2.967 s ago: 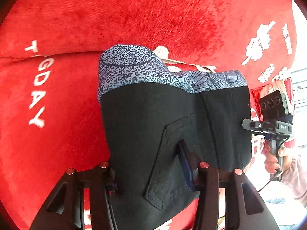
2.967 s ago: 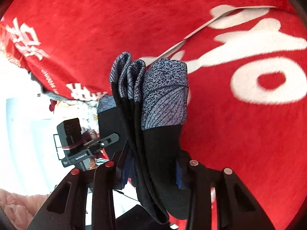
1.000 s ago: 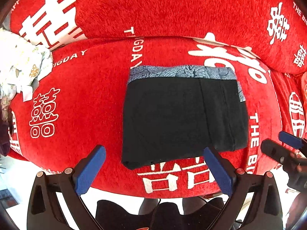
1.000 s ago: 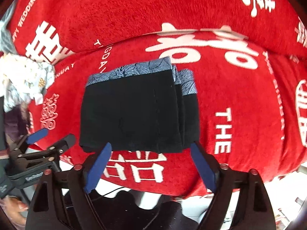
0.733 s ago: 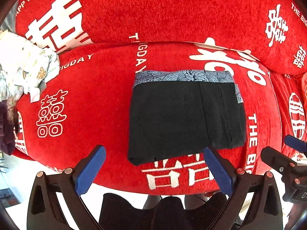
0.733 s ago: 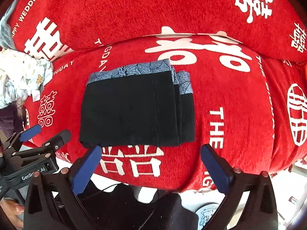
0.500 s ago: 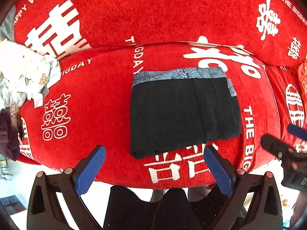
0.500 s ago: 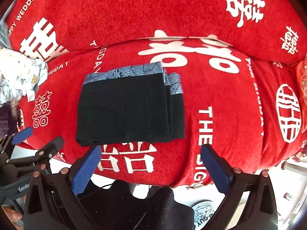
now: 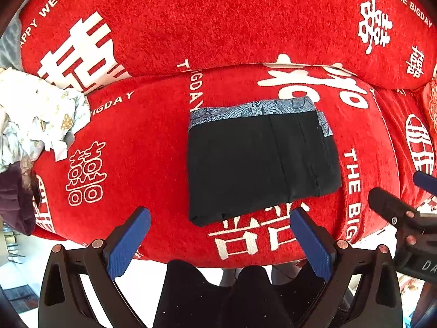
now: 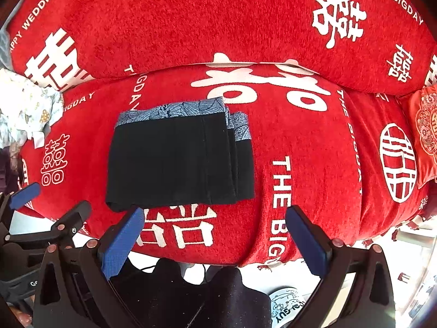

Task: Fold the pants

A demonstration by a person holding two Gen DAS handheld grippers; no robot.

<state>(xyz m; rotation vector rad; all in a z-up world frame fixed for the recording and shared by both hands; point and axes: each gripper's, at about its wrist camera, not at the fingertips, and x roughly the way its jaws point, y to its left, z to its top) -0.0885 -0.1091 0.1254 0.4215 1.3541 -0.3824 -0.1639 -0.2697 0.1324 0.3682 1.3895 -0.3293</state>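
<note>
The black pants (image 9: 259, 164) lie folded into a flat rectangle on the red sofa seat (image 9: 136, 136), with a blue patterned band along the far edge. They also show in the right wrist view (image 10: 177, 161). My left gripper (image 9: 218, 240) is open and empty, held back off the seat's front edge. My right gripper (image 10: 215, 240) is open and empty too, also back from the seat. Each gripper shows at the edge of the other's view: the right one (image 9: 404, 218) and the left one (image 10: 46, 218).
A pile of light crumpled clothes (image 9: 35, 117) lies at the seat's left end. The red backrest (image 9: 218, 22) rises behind the pants. A red patterned cushion (image 10: 426, 125) sits at the right. The person's dark-clothed legs (image 9: 232, 295) are below the seat edge.
Three seconds ago both grippers were shut on the pants. They have let go, opened and pulled back from the sofa. The pants have lain still over the last second.
</note>
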